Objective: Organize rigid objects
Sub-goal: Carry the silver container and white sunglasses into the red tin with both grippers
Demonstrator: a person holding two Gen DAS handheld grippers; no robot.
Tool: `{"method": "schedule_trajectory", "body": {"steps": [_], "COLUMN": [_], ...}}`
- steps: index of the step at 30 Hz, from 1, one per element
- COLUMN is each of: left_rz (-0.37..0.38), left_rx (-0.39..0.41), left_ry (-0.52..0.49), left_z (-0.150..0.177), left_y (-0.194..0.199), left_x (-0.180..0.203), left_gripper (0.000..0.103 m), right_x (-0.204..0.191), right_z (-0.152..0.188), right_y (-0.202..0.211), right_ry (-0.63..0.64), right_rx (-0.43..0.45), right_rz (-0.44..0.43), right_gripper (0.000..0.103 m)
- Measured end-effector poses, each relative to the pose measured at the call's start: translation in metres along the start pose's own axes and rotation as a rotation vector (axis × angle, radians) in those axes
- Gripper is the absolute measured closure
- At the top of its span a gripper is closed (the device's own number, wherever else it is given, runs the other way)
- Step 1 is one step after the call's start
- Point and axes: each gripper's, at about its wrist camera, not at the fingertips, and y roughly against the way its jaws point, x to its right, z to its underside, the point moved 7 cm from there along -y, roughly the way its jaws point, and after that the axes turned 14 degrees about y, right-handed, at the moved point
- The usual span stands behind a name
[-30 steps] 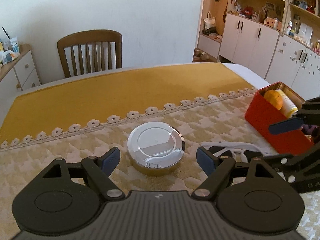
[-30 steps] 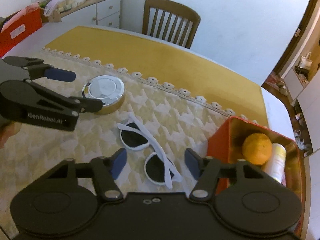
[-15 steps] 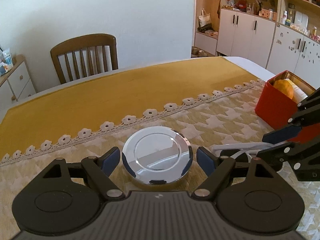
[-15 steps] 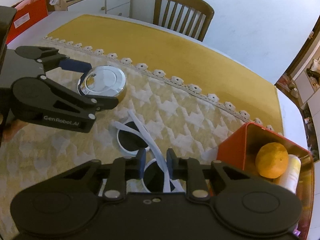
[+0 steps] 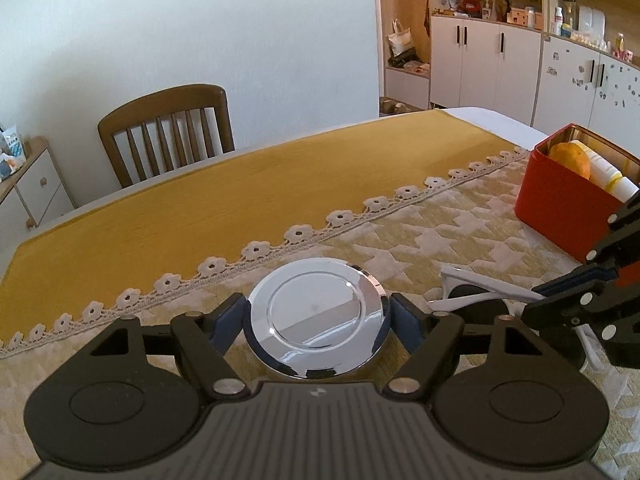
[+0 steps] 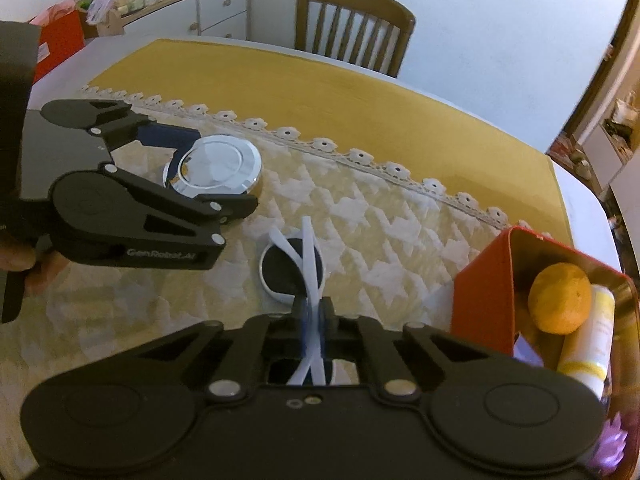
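Gripping stage: right gripper (image 6: 311, 316) fingers clamped on white sunglasses (image 6: 296, 268); left gripper (image 5: 316, 316) fingers closing around round chrome tin (image 5: 318, 314), contact uncertain. Next: lift toward red box (image 6: 484, 292), lower right.

Soft daylight, fisheye bend at every edge

Glare streaks the round chrome tin (image 5: 318, 314), mirroring a bright window; beyond it the wall (image 5: 200, 28) is evenly lit, cabinets curve, and right-wrist corners darken.

Home dining room: chair (image 5: 166, 132), cupboards (image 5: 500, 68).
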Motion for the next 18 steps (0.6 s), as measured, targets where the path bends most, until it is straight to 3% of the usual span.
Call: {"method": "schedule_trajectory", "body": {"steps": [8, 18], "left_rz": [-0.012, 0.015], "left_rx": [-0.004, 0.012], "left_ry": [0.023, 0.032], "left_z": [0.001, -0.007], "left_y": [0.009, 0.043], "left_x": [-0.001, 0.014], "left_gripper": [0.026, 0.026], "right_x": [0.007, 0.007], "right_z": [0.007, 0.010], "right_y": [0.014, 0.054], "right_ry": [-0.123, -0.157], "right_rx": [0.023, 0.076], "right_rz": [0.049, 0.094], "right_gripper": [0.098, 0.098]}}
